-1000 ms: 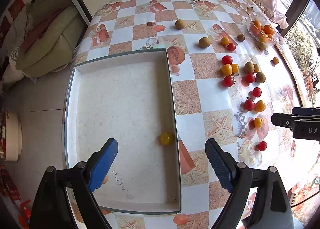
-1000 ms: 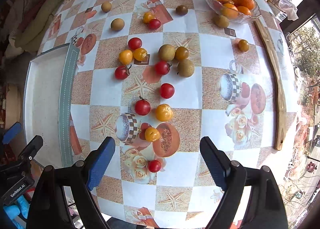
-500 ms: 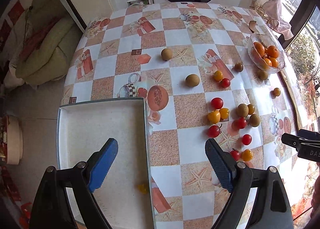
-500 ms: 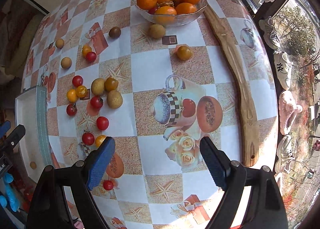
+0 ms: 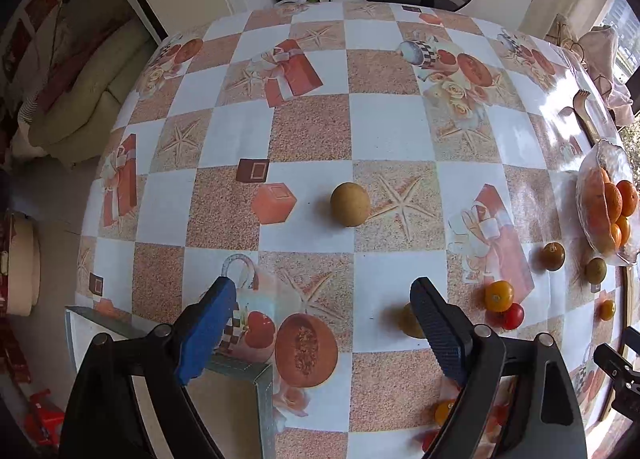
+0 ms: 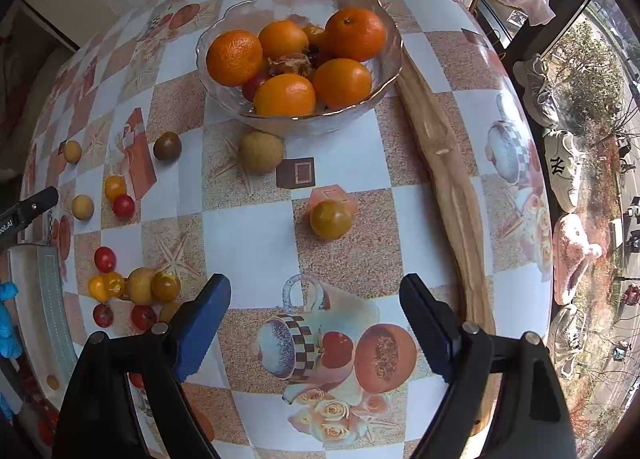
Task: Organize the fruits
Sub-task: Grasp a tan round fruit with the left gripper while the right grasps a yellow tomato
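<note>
Jaws on both grippers stand wide w/ nothing between: left gripper (image 5: 320,333) above the tray (image 5: 262,387) corner, right gripper (image 6: 316,325) over bare cloth. Ahead of the left, dead centre, sits a round tan fruit (image 5: 349,204), no long axis, approx. in line w/ the gap; likely its pick. Right's nearest is an amber tomato (image 6: 331,219), also straight ahead, w/ the bowl (image 6: 384,73) of oranges beyond.

Left gripper (image 5: 320,323), right gripper (image 6: 316,319) — both wide apart, empty.
</note>
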Demonstrator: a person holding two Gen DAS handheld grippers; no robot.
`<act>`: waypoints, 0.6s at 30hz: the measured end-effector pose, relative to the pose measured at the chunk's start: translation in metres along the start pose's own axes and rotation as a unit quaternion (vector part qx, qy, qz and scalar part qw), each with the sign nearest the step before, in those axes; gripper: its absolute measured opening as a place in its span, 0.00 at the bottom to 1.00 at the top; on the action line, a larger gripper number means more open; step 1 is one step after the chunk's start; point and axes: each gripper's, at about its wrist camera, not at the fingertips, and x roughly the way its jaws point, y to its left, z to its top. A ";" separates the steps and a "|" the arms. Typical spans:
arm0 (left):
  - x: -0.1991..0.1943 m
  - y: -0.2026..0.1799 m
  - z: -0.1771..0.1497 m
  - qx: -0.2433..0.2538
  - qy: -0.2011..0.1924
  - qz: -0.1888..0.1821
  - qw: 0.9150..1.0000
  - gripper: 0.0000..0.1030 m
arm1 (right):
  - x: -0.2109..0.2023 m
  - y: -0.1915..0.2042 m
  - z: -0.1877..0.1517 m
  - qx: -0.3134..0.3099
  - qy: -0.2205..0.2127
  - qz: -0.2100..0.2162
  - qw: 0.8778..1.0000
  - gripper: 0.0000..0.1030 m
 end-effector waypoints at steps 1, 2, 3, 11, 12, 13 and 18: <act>0.006 -0.002 0.006 0.002 -0.001 0.005 1.000 0.87 | 0.001 -0.001 0.003 0.001 -0.004 0.001 1.000 0.86; 0.012 -0.003 0.011 0.002 -0.002 0.009 1.000 0.87 | 0.002 -0.001 0.006 -0.001 -0.008 0.003 1.000 0.86; 0.017 -0.003 0.015 0.001 -0.003 0.011 1.000 0.87 | 0.003 0.000 0.009 -0.004 -0.013 0.005 1.000 0.86; 0.035 -0.005 0.035 -0.006 -0.007 -0.002 1.000 0.76 | 0.022 0.007 0.023 -0.016 -0.017 0.003 1.000 0.72; 0.035 -0.006 0.036 -0.006 -0.007 -0.007 1.000 0.72 | 0.021 0.008 0.024 -0.019 -0.025 -0.002 1.000 0.71; 0.034 -0.007 0.036 -0.007 -0.006 -0.014 1.000 0.65 | 0.022 0.010 0.025 -0.024 -0.027 -0.002 0.999 0.69; 0.029 -0.016 0.034 -0.004 -0.007 -0.042 0.999 0.26 | 0.019 0.024 0.029 -0.040 -0.040 -0.035 0.998 0.41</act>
